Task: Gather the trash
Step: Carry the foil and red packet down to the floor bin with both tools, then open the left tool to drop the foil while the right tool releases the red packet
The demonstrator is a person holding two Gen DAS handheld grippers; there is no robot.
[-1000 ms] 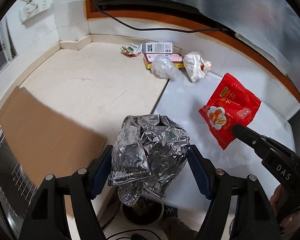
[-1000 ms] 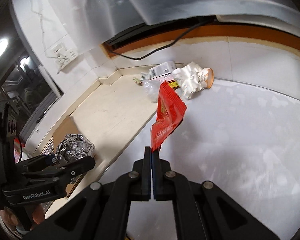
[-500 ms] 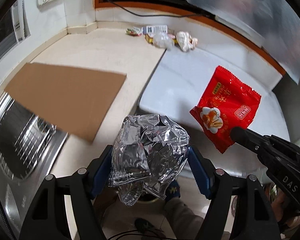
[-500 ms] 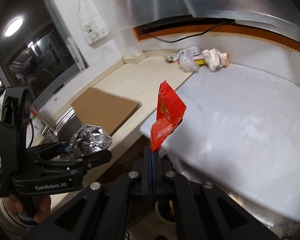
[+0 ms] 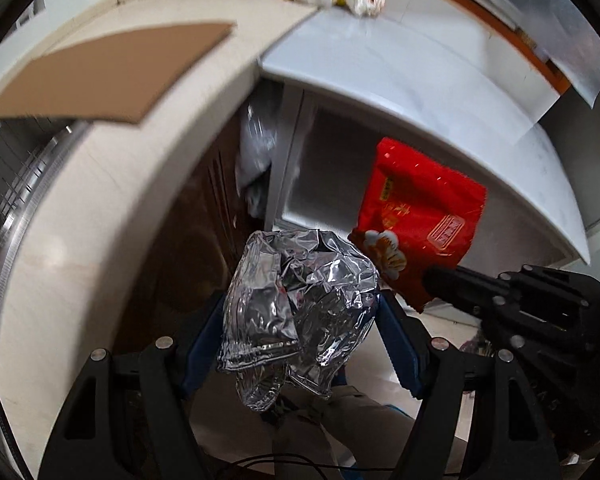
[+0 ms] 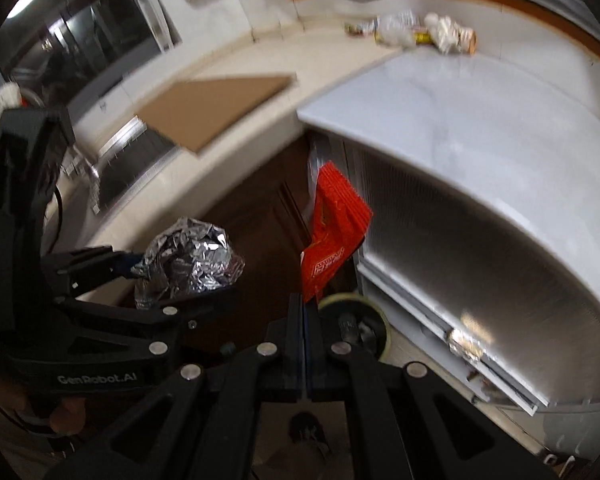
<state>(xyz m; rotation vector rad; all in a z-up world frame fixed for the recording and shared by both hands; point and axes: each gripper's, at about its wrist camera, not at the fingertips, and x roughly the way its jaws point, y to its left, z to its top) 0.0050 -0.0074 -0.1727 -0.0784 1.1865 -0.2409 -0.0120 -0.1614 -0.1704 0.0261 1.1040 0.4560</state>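
Both hands have come away from the counter and sunk down; a second ago the trash hung over the counter top, and now it hangs past its edge, over the floor. Low in the left view, the left gripper [image 5: 300, 320] squeezes the foil ball [image 5: 300, 304] between its blue pads, jaws wide around it. Low in the middle of the right view, the right gripper [image 6: 303, 312] is pinched tight on one corner of the red snack bag [image 6: 332, 232].

That thin corner grip could slip if the hand swings fast — then the bag drops on the floor. The foil is loose and could crumple out too.

A round thing below the red bag may be a bin [image 6: 356, 320], but it is dark and half hidden — hard to tell. Far off, at the top, more trash [image 6: 420, 34] waits on the counter [image 6: 460, 112], blurry.
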